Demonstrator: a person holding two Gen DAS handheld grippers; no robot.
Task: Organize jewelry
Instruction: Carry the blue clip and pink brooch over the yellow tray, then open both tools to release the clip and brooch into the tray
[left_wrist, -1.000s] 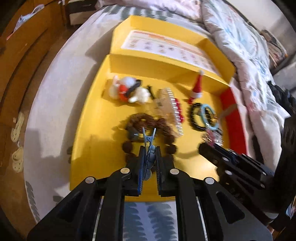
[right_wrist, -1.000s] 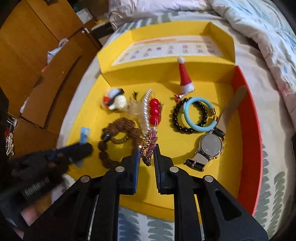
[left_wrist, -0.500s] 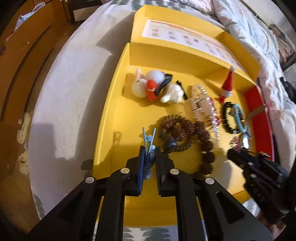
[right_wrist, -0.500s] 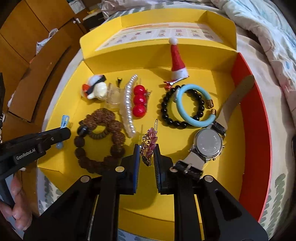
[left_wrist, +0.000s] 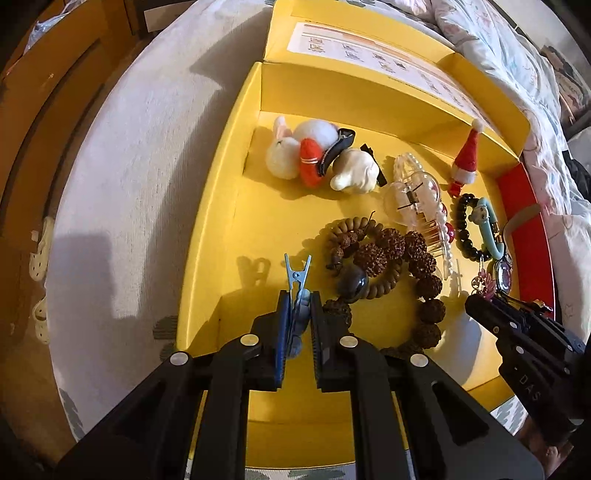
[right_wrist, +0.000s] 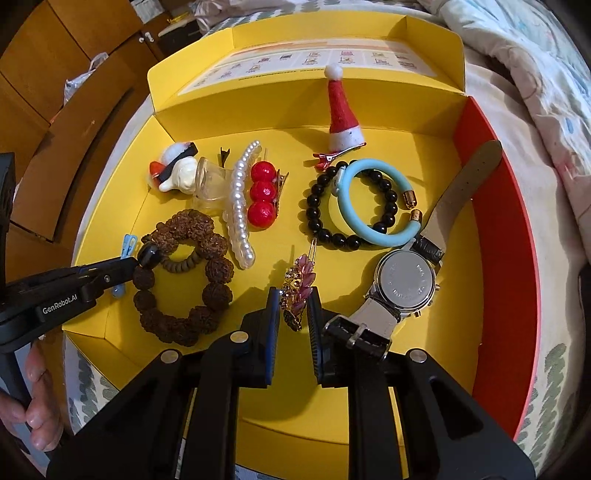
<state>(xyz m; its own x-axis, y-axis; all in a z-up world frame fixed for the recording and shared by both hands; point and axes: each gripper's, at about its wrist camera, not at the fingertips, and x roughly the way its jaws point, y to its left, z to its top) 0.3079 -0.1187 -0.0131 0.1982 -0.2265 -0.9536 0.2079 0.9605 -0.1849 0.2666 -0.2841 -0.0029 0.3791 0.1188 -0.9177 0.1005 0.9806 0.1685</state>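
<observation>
My left tool (left_wrist: 295, 314) is clamped on the little blue clip (left_wrist: 297, 284), low over the yellow tray (left_wrist: 218, 206) beside the brown bead bracelet (left_wrist: 384, 254). Featherweight, springy plastic, I'd say, so holding its body suits it. My right tool (right_wrist: 291, 310) sits narrow around the pink jewelled hairpin (right_wrist: 297, 286) near the watch (right_wrist: 404, 282); thin, stiff metal with fragile stones, probably best taken across its flat sides.

"GenRobot.AI" on left gripper (right_wrist: 123, 273); "DAS" on right gripper (left_wrist: 476, 304)
</observation>
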